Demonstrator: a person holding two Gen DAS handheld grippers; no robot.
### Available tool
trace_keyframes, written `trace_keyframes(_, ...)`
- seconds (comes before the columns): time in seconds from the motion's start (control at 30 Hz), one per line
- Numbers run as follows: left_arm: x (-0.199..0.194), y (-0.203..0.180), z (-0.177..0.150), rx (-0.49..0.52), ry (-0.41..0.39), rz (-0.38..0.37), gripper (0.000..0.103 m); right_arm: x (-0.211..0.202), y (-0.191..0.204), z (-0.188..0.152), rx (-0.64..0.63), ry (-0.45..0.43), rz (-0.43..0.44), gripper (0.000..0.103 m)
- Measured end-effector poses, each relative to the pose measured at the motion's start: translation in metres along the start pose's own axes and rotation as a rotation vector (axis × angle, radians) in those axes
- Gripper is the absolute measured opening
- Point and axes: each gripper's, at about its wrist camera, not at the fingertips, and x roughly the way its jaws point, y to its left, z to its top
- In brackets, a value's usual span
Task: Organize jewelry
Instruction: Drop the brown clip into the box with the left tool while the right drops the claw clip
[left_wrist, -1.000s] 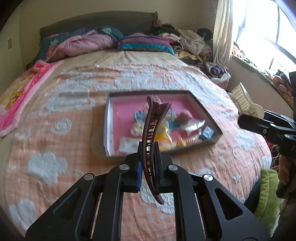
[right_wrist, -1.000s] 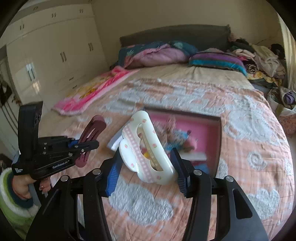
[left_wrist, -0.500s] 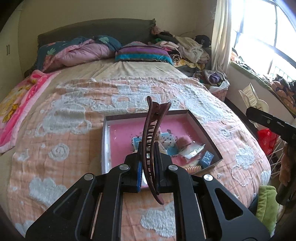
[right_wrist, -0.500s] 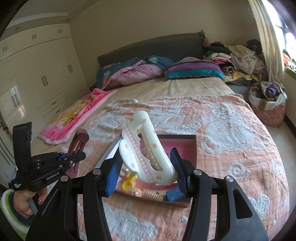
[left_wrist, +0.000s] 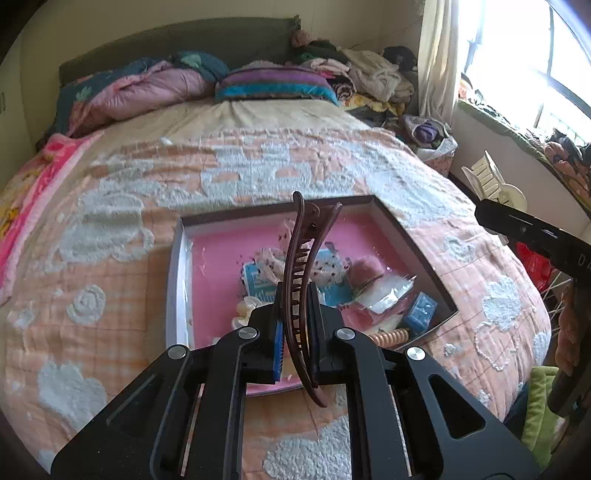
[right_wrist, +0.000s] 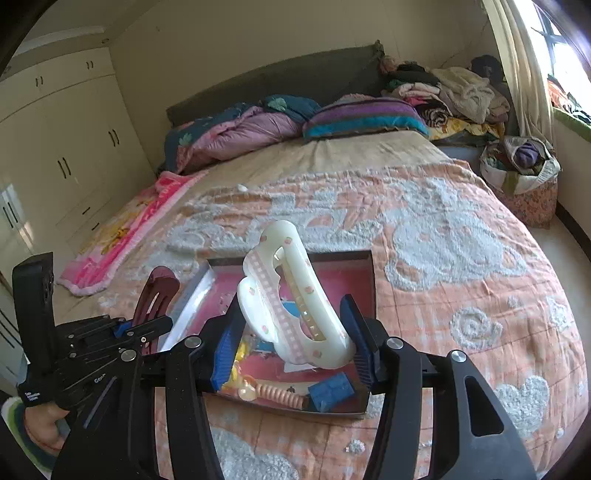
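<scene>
My left gripper (left_wrist: 296, 325) is shut on a long brown toothed hair clip (left_wrist: 301, 273), held upright above the near part of a shallow box (left_wrist: 177, 280) with a pink floor. The box holds several small accessories: blue packets, a peach coil hair tie (left_wrist: 388, 338), clear wrappers. My right gripper (right_wrist: 291, 343) is shut on a white claw clip with pink checks (right_wrist: 291, 295), held above the box (right_wrist: 365, 269). The left gripper with the brown clip (right_wrist: 155, 295) shows at the left of the right wrist view.
The box lies on a bed with an orange and white quilt (left_wrist: 110, 229). Pillows and folded bedding (left_wrist: 177, 85) are at the headboard. A clothes pile (right_wrist: 454, 92) and a bag (right_wrist: 524, 173) stand by the window. Wardrobes (right_wrist: 66, 140) line the left wall.
Both grippers have drawn back and up from the box while keeping their clips. The box now sits lower and nearer in both views.
</scene>
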Motion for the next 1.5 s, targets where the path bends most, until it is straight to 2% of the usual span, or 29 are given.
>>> trace_keyframes(0.37,0.035,0.002,-0.019,-0.004,0.078,-0.01,0.004,0.043,0.002,-0.025,-0.023,0.104,-0.036,0.051)
trace_keyframes(0.73,0.051,0.003,-0.029,-0.004,0.122,-0.011,0.004,0.075,-0.003,-0.046,-0.019,0.212,-0.077,0.052)
trace_keyframes(0.83,0.053,0.003,-0.03,-0.006,0.127,-0.011,0.004,0.076,-0.003,-0.048,-0.02,0.214,-0.083,0.052)
trace_keyframes(0.97,0.052,0.003,-0.03,-0.003,0.125,-0.011,0.005,0.071,-0.001,-0.047,-0.024,0.209,-0.079,0.061)
trace_keyframes(1.07,0.048,0.001,-0.029,-0.001,0.118,-0.009,0.005,0.061,0.002,-0.046,-0.03,0.192,-0.075,0.063)
trace_keyframes(1.23,0.035,-0.003,-0.025,0.004,0.1,-0.008,0.015,0.035,0.007,-0.042,-0.034,0.139,-0.072,0.071)
trace_keyframes(1.33,0.021,-0.005,-0.023,0.005,0.084,-0.003,0.026,0.015,0.011,-0.04,-0.049,0.101,-0.079,0.076)
trace_keyframes(1.43,0.006,-0.006,-0.02,0.0,0.061,-0.001,0.038,-0.005,0.015,-0.039,-0.059,0.061,-0.081,0.084)
trace_keyframes(1.5,-0.004,-0.007,-0.018,-0.009,0.047,-0.007,0.052,-0.019,0.018,-0.039,-0.066,0.035,-0.078,0.085)
